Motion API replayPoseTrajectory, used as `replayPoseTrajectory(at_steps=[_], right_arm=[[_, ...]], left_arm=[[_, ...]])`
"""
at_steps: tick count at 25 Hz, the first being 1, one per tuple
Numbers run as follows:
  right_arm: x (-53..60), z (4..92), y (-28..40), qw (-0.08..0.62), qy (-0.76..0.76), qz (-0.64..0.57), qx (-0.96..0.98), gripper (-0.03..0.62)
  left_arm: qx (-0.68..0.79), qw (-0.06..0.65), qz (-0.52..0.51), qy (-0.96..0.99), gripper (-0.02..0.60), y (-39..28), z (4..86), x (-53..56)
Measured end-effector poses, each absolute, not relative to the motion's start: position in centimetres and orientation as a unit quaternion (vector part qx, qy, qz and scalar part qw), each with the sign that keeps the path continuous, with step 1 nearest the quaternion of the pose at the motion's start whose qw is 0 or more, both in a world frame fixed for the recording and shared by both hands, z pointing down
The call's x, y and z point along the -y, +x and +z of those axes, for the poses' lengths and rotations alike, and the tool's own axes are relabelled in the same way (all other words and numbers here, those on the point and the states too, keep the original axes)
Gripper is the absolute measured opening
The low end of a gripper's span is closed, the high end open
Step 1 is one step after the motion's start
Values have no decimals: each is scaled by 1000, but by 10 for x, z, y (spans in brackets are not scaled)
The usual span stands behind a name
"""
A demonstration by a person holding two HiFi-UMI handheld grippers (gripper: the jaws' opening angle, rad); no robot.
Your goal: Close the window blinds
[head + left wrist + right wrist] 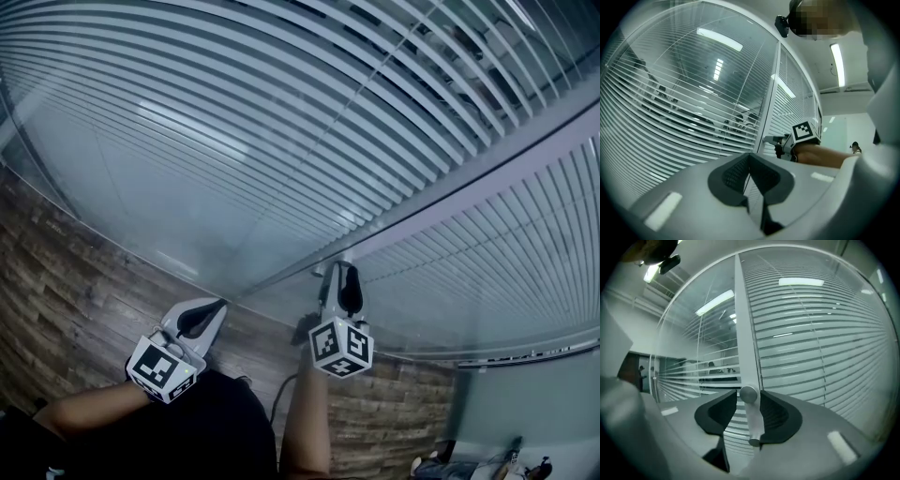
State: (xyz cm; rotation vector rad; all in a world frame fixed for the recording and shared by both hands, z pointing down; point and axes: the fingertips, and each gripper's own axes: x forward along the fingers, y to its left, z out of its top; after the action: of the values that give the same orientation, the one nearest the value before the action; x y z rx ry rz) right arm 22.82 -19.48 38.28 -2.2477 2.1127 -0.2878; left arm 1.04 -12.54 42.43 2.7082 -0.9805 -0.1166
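Observation:
White slatted blinds [234, 112] hang behind glass on both sides of a pale upright frame post [469, 178]. The slats [825, 348] right of the post [745, 324] lie closer together than those on the left [708, 376], where I can see through. A small metal knob with a lever [748, 394] sticks out of the post. My right gripper [749, 414] is open around it, a gap showing at the left pad [723, 412]. In the head view it [339, 268] reaches up to the post. My left gripper [750, 157] is shut and empty, held lower [217, 306], away from the glass.
Wood-look flooring [66, 281] runs along the foot of the glass wall. A plain pale wall [525, 403] stands at the lower right, with some small items [469, 464] at its base. My right forearm and marker cube [805, 131] show in the left gripper view.

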Motion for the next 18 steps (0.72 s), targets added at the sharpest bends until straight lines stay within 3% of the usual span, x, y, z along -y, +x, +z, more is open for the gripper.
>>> replayPoseTrajectory(at_steps=[4,8,12,16,18], right_arm=[[197,382,228,54,-735,-111,-666,152],[197,381,232,-8,-739,-78,-669,126],[198,378,231,-135,-730,6,-670,123],[199,383,226,-354,-684,155,-619,124],[200,387,221,-419,-656,209,-592,124]], left_arm=[[338,131,-40,931,2,7,427,123],[339,134,-42,930,2,6,425,124],[336,136,-43,931,2,10,422,126],[331,137,-41,933,2,14,424,126],[326,138,-41,934,2,15,427,125]])
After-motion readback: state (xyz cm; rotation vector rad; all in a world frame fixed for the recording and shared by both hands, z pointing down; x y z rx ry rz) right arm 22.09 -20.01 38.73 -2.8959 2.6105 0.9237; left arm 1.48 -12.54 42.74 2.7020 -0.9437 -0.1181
